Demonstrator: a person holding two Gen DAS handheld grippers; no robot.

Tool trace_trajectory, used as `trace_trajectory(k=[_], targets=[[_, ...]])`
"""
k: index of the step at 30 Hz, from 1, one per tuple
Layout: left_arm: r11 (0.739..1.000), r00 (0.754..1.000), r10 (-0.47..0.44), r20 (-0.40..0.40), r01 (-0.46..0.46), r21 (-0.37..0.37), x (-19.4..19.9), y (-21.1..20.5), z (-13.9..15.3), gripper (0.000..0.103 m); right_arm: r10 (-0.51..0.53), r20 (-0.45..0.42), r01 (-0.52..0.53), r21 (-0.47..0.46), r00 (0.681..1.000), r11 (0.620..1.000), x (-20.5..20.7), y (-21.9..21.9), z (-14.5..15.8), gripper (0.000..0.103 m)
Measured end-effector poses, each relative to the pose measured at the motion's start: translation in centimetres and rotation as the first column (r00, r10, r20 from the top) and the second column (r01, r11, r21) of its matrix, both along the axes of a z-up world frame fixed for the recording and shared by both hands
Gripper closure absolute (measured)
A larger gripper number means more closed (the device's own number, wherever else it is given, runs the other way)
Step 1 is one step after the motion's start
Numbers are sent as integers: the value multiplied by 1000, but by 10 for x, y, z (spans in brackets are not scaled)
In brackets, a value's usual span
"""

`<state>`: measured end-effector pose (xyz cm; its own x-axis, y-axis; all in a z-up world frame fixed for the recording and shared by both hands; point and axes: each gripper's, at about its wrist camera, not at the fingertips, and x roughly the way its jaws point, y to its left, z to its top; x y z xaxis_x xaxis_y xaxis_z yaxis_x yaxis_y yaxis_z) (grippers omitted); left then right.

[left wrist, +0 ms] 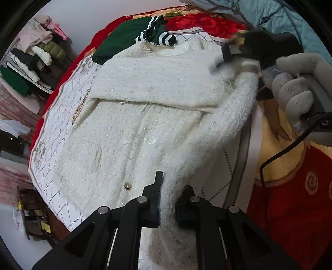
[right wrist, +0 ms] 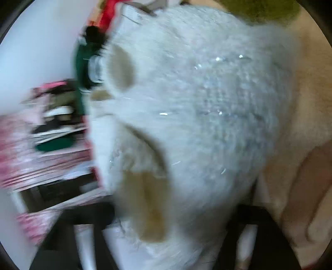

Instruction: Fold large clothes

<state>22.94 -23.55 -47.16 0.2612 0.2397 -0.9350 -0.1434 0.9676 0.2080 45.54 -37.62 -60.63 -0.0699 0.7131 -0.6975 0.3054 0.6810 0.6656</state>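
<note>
A white fluffy cardigan point(left wrist: 145, 128) lies spread on a white quilted sheet point(left wrist: 51, 153), with one sleeve folded across its chest. My left gripper point(left wrist: 171, 197) is at the bottom of the left wrist view, shut on the cardigan's near right edge, with fuzzy fabric pinched between its pads. A grey-gloved hand point(left wrist: 294, 93) holds my right gripper point(left wrist: 224, 60), blurred, at the cardigan's far right shoulder. The right wrist view is smeared. There the cardigan point(right wrist: 197, 103) fills the frame and bunches across the whole gap of the right gripper point(right wrist: 174, 218), whose dark fingers point(right wrist: 91, 214) flank it.
The sheet lies on a red patterned blanket point(left wrist: 290, 207). A dark green garment with striped cuffs point(left wrist: 132, 35) sits just beyond the cardigan's collar. A blue garment point(left wrist: 280, 16) lies at the far right. A pile of clothes point(left wrist: 35, 56) is stacked off the bed at left.
</note>
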Motion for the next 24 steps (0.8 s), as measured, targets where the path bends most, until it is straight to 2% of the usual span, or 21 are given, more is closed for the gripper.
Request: trace_trajectory(k=[1, 3, 7, 11, 14, 16, 18, 19, 24], targets=[[1000, 1000, -3, 0, 3, -25, 0, 7, 3, 96, -16, -4, 16, -13, 1000, 1000, 1, 7, -2, 70], [998, 1000, -7, 1, 7, -65, -1, 22, 12, 96, -47, 4, 48, -56, 999, 997, 2, 17, 15, 76], [991, 1000, -2, 27, 5, -136, -3, 61, 37, 96, -40, 58, 47, -143, 998, 989, 1, 52, 86, 78], [982, 999, 39, 28, -33, -186, 1, 110, 57, 96, 41, 109, -14, -244, 993, 970, 7, 104, 155, 78], [970, 993, 116, 17, -110, -218, 5, 159, 64, 95, 125, 128, -78, -325, 984, 942, 11, 164, 184, 78], [961, 985, 174, 3, -169, -219, 7, 194, 60, 94, 180, 137, -117, -373, 974, 921, 9, 195, 191, 78], [953, 975, 221, -16, -219, -208, 6, 222, 50, 94, 221, 125, -155, -399, 967, 904, 16, 245, 185, 78], [949, 970, 239, -29, -240, -204, 5, 235, 43, 93, 232, 117, -167, -404, 966, 900, 16, 256, 180, 78], [916, 935, 338, -106, -352, -191, 1, 300, -3, 89, 277, 48, -226, -455, 960, 861, 30, 340, 123, 78]])
